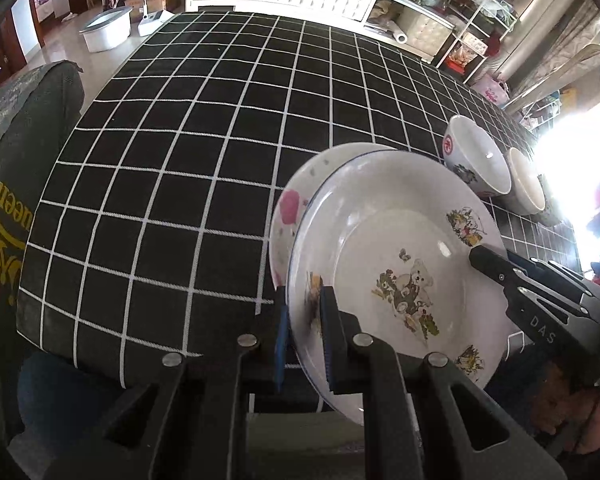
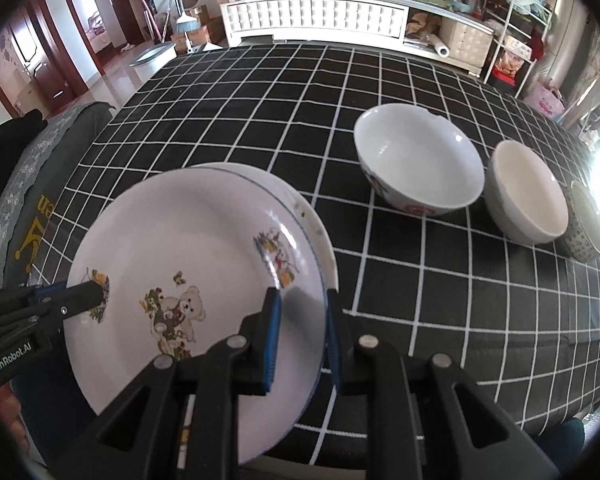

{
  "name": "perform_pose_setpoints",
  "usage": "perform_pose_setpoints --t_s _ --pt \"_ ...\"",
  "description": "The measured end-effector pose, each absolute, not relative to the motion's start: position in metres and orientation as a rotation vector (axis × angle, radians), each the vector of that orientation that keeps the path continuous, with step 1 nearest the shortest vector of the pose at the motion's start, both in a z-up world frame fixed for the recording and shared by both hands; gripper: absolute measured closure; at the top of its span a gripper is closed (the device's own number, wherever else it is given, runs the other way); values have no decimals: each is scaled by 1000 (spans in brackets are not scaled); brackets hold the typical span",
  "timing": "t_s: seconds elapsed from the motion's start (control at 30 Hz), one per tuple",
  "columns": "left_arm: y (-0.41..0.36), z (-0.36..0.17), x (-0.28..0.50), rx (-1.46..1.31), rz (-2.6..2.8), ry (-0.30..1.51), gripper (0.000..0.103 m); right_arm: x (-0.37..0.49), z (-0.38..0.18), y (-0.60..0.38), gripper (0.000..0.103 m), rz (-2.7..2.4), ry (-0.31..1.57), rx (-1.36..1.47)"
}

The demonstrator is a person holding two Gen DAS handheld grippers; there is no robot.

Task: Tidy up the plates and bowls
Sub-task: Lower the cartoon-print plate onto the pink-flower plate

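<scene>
A white bear plate (image 1: 396,264) (image 2: 188,248) lies on top of a second plate with a pink flower (image 1: 296,200), whose rim (image 2: 320,232) peeks out beyond it. The pair hangs over the near edge of the black checked table (image 1: 220,140) (image 2: 420,280). My left gripper (image 1: 304,332) (image 2: 92,296) is shut on the bear plate's left rim. My right gripper (image 2: 302,332) (image 1: 480,256) is shut on the right side with both rims between its pads. To the right stand a large white bowl (image 2: 416,160) (image 1: 476,160), a smaller bowl (image 2: 528,196) (image 1: 526,180) and a patterned cup (image 2: 584,224).
A grey covered chair back (image 1: 20,200) (image 2: 28,184) stands against the table's left edge. A white cabinet (image 2: 316,20) runs behind the table, and cluttered wire shelves (image 2: 516,40) stand at the back right. A white tub (image 1: 106,32) sits on the floor at the far left.
</scene>
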State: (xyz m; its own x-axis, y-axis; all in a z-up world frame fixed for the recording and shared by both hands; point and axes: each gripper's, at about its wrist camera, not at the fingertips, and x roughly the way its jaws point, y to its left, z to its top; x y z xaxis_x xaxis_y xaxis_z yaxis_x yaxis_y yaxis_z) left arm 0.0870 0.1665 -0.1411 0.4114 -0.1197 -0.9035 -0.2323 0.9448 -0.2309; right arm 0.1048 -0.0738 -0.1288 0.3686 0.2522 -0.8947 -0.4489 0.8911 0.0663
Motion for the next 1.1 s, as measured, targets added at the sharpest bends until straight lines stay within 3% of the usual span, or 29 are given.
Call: perform_pose_setpoints --t_s 1.1 --pt "174 -155 117 -262 125 1169 90 120 -140 -81 78 484 1196 -107"
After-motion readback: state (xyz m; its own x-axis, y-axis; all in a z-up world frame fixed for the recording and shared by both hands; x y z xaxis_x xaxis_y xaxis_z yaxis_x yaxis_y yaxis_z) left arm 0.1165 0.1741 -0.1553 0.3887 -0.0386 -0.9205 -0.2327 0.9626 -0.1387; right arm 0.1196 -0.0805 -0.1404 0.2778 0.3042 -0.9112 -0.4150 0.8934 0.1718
